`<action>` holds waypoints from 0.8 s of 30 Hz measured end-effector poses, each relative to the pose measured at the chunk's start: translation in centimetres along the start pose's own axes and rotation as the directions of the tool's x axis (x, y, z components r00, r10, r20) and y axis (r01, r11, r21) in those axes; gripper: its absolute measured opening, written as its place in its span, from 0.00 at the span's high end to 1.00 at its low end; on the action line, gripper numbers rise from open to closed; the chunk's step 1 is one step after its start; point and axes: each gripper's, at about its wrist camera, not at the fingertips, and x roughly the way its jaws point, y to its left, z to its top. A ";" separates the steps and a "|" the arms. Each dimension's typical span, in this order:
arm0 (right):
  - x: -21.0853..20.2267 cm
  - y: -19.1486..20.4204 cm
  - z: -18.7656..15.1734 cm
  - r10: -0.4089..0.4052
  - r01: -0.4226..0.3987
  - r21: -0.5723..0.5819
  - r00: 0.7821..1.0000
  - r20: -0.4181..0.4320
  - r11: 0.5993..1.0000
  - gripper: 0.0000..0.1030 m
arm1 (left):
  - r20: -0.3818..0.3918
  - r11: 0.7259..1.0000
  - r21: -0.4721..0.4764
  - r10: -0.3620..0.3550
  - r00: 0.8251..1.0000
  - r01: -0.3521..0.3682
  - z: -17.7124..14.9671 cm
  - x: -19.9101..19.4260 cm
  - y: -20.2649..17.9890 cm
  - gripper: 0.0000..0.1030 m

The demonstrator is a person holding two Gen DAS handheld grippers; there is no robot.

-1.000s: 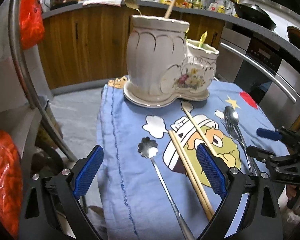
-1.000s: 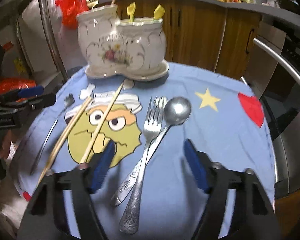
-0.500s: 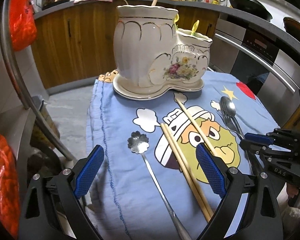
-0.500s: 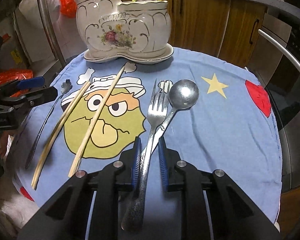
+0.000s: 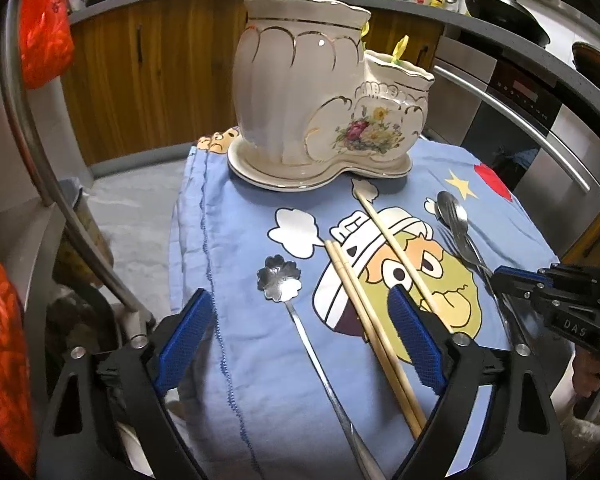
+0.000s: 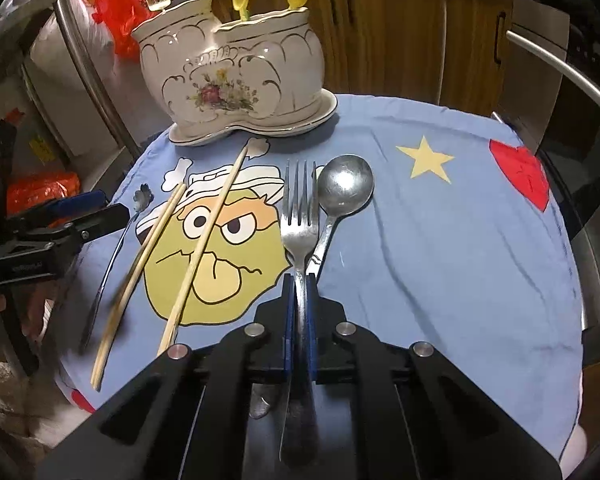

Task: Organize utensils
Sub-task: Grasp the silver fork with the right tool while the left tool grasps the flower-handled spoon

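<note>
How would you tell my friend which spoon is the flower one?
Find the white flowered holder at the back of the blue cloth. In front of it, left of the chopsticks, lies one thin spoon by itself. Its bowl is flower-shaped, while the other spoon, beside the fork, is plain and round.

Right gripper (image 6: 299,280) clamped; left gripper (image 5: 300,332) jaws closing.

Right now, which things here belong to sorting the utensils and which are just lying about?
For the job:
fork, pinched in the right gripper
round spoon
chopsticks
flower spoon
ceramic holder

Just lying about:
cartoon cloth
red bag
wok
</note>
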 end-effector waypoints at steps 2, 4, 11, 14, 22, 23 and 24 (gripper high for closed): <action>-0.1 0.0 0.0 0.003 -0.003 0.004 1.000 0.009 1.000 0.95 | -0.013 1.000 0.002 0.005 1.000 -0.005 0.0 0.5 0.0 0.21; -0.3 -0.1 0.0 0.002 -0.002 0.003 1.000 0.020 1.000 0.95 | -0.029 1.000 0.011 0.021 0.999 -0.020 0.0 1.2 -0.1 0.29; -0.8 -0.2 0.0 0.035 -0.035 0.004 0.998 0.048 0.999 0.95 | -0.016 0.986 0.116 0.119 0.993 -0.117 0.1 2.6 -1.6 0.56; -1.1 -0.3 0.0 0.044 -0.044 0.002 0.997 0.063 0.999 0.95 | 0.000 0.983 0.140 0.123 0.992 -0.121 0.2 2.8 -2.0 0.72; -1.8 -0.7 -0.1 0.060 -0.061 0.009 0.994 0.093 0.998 0.95 | 0.037 0.986 0.132 0.095 0.995 -0.099 0.6 2.1 -2.4 0.73; -1.9 -0.7 -0.1 0.059 -0.060 0.008 0.993 0.098 0.998 0.95 | 0.053 0.988 0.122 0.084 0.995 -0.090 0.7 1.7 -2.3 0.73; -2.0 -0.7 -0.1 0.059 -0.060 0.009 0.993 0.103 0.998 0.95 | 0.066 0.990 0.112 0.076 0.995 -0.083 0.8 1.4 -2.1 0.73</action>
